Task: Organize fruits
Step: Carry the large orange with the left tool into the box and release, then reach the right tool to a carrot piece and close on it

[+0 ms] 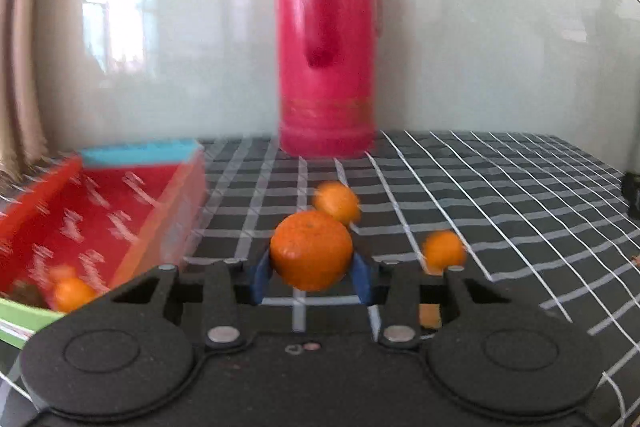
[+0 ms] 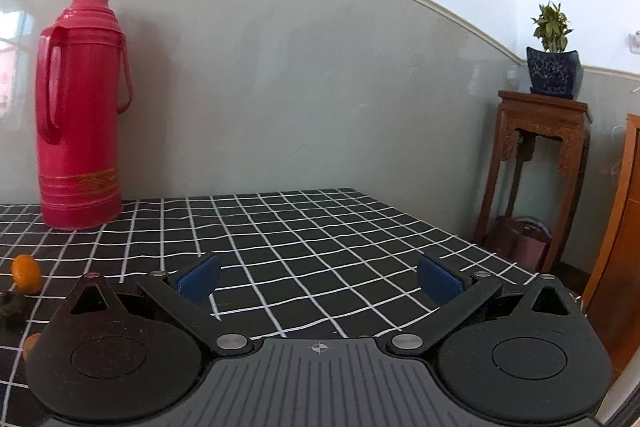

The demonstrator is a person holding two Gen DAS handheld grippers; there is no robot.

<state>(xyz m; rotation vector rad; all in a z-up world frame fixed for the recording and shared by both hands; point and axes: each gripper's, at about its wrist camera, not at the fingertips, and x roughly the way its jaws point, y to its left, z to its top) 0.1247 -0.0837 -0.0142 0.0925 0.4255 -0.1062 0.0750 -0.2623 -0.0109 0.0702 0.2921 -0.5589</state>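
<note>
Between the blue pads of the left gripper [image 1: 311, 273] sits one mandarin [image 1: 311, 250], its jaws closed onto the fruit and holding it above the table [image 1: 500, 195]. Two more mandarins lie on the checked cloth beyond — one [image 1: 337, 202] just behind the held fruit, another [image 1: 443, 251] off to the right — and at least one more [image 1: 72, 293] rests in the near corner of the red box [image 1: 100, 203] at the left, whose low wall stands just beside the gripper. A red thermos [image 1: 326, 39] stands upright at the back against the grey wall. The right gripper [image 2: 318, 281] hovers with jaws spread wide and empty over bare cloth, the table's right edge close by; one mandarin [image 2: 25, 273] shows at its far left.
</note>
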